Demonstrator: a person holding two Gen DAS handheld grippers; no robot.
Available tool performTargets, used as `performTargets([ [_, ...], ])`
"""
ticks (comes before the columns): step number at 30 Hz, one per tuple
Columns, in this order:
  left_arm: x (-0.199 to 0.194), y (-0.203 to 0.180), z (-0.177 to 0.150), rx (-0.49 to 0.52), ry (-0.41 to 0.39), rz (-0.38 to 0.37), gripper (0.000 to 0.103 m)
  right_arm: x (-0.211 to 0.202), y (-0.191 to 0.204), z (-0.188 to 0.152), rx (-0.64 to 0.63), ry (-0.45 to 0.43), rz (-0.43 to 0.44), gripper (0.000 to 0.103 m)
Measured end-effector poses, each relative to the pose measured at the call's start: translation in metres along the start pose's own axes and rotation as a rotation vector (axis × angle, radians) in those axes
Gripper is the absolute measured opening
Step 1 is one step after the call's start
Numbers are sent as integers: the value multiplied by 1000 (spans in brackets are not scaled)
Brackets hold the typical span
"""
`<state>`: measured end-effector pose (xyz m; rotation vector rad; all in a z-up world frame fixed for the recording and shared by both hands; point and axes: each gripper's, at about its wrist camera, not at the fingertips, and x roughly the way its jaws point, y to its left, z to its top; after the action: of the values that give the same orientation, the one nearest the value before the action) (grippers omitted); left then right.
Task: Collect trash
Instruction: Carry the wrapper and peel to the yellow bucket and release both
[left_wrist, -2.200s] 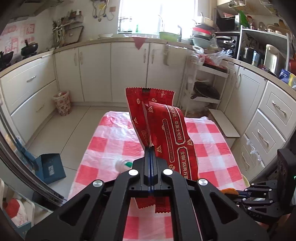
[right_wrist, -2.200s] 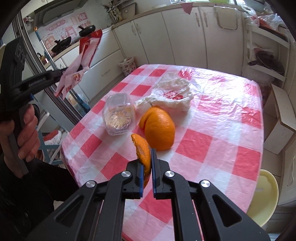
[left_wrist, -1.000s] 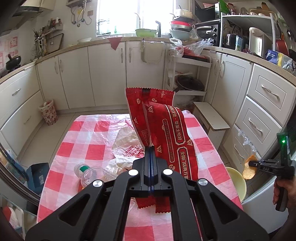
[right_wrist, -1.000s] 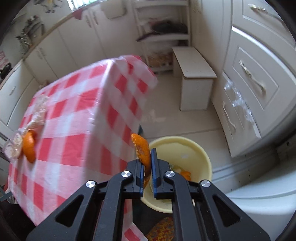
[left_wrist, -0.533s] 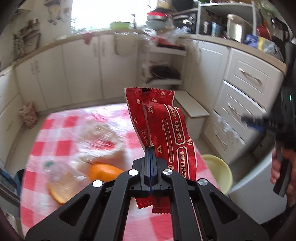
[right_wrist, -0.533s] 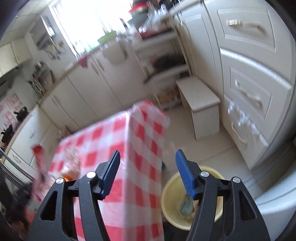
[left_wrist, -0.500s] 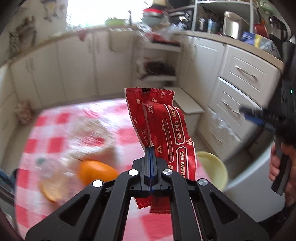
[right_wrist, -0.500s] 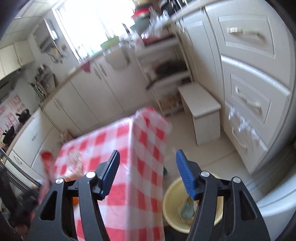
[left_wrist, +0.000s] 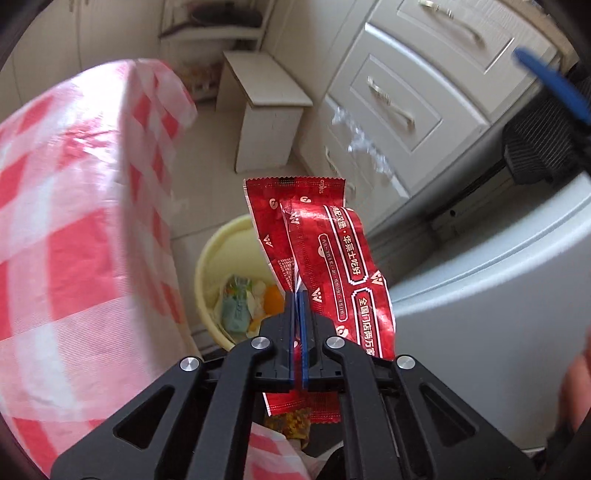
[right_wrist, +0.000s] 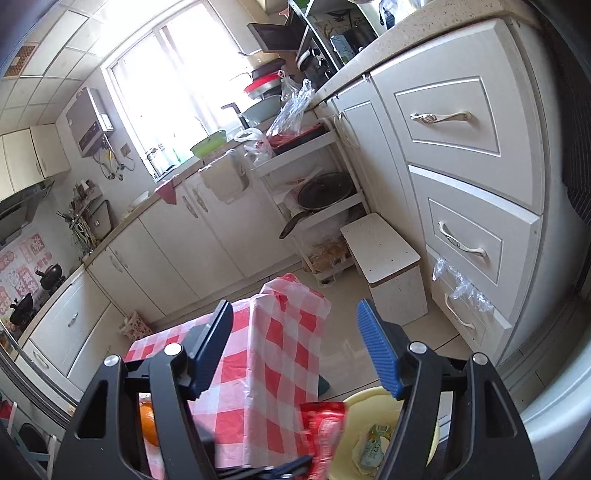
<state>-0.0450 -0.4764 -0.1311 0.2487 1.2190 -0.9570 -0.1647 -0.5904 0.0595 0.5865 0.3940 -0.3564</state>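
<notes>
Holding red wrapper (left_wrist: 325, 258) over yellow bin (left_wrist: 212, 258), release pending.

Left gripper (left_wrist: 298, 295) was clenched on the wrapper's lower part, most of it standing above the fingertips, with the bin on the floor below, just beside the hanging checked tablecloth (left_wrist: 74, 221). Right gripper (right_wrist: 295, 354) was empty, its jaws opening, nothing between them. Risk, as judged: the light, broad wrapper could flutter on release and land on the floor or catch the tablecloth, since it hung toward the bin's near rim rather than its centre. Bin already held scraps (left_wrist: 240, 302).
</notes>
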Motion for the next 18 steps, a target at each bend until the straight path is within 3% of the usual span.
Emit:
performTargets([
  [3, 23, -7, 7, -9, 56, 13, 15, -3, 3, 1, -1, -12, 17, 67],
  [5, 29, -9, 13, -21, 74, 13, 30, -3, 4, 2, 4, -13, 26, 67],
  [8, 26, -10, 19, -30, 72, 25, 37, -4, 4, 3, 11, -17, 32, 67],
  [15, -18, 9, 20, -26, 2, 41, 45, -8, 3, 5, 33, -34, 41, 67],
  [18, -58, 26, 9, -8, -79, 74, 57, -6, 12, 6, 28, -32, 58, 68],
])
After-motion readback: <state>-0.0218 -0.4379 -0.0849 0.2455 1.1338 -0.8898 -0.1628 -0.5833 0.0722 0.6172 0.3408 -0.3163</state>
